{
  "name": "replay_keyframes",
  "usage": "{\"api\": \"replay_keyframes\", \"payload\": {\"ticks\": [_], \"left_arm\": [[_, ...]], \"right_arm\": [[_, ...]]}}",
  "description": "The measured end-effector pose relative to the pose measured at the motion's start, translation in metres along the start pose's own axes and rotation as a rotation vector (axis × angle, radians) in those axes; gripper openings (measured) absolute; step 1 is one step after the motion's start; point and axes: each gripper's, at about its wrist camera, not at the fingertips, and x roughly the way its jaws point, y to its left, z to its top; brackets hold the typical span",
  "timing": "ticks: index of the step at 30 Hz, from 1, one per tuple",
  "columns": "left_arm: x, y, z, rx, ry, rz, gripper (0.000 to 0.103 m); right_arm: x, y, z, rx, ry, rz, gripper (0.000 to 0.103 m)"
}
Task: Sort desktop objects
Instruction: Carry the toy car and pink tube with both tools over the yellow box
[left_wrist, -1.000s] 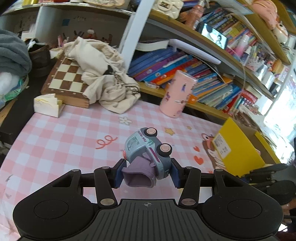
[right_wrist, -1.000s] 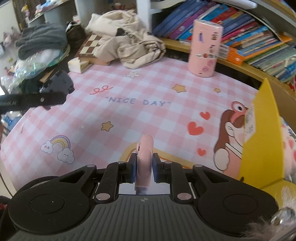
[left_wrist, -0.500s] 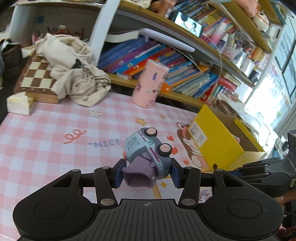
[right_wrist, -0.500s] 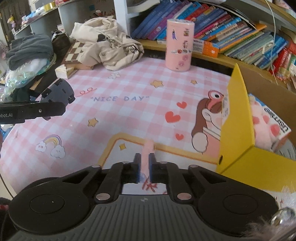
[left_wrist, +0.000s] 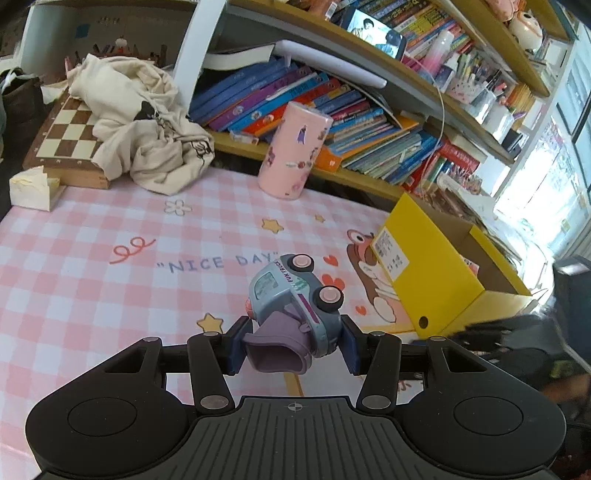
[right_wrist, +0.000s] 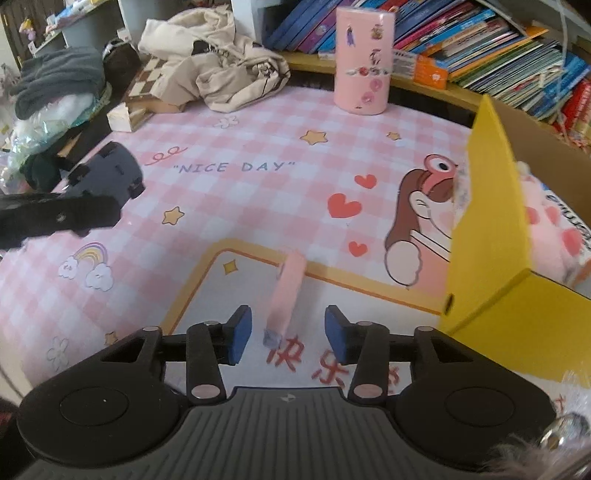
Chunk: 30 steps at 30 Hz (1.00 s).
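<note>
Between the left claw's (left_wrist: 293, 345) pads sits a blue toy truck (left_wrist: 295, 306), clamped and tilted. The right claw (right_wrist: 288, 329), angled downward, has just been opening around a pink stick (right_wrist: 286, 293) lying untouched on the desk (right_wrist: 240, 206); the yellow box (right_wrist: 487, 221) stands at two o'clock.

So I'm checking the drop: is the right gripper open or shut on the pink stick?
Open. The right gripper has just been opening; its fingers stand clear of the pink stick between them.
</note>
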Motion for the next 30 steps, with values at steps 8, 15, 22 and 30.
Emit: {"api": "replay_keyframes", "payload": {"ticks": [8,15,22,30], "left_arm": [[-0.012,0.004,-0.007,-0.019,-0.001,0.055,0.048],[-0.020,0.013,-0.014,-0.045,0.008,0.073,0.048],[-0.021,0.012,-0.012,-0.031,0.007,0.027,0.048],[-0.009,-0.012,-0.012,0.060,0.060,-0.073,0.048]], "right_arm": [[0.040,0.001,0.012,0.015,0.061,0.008,0.033],[0.046,0.008,0.014,-0.056,0.051,-0.038,0.017],[0.025,0.008,0.004,-0.059,0.076,0.007,0.016],[-0.026,-0.008,-0.024,0.077,0.049,0.010,0.016]]}}
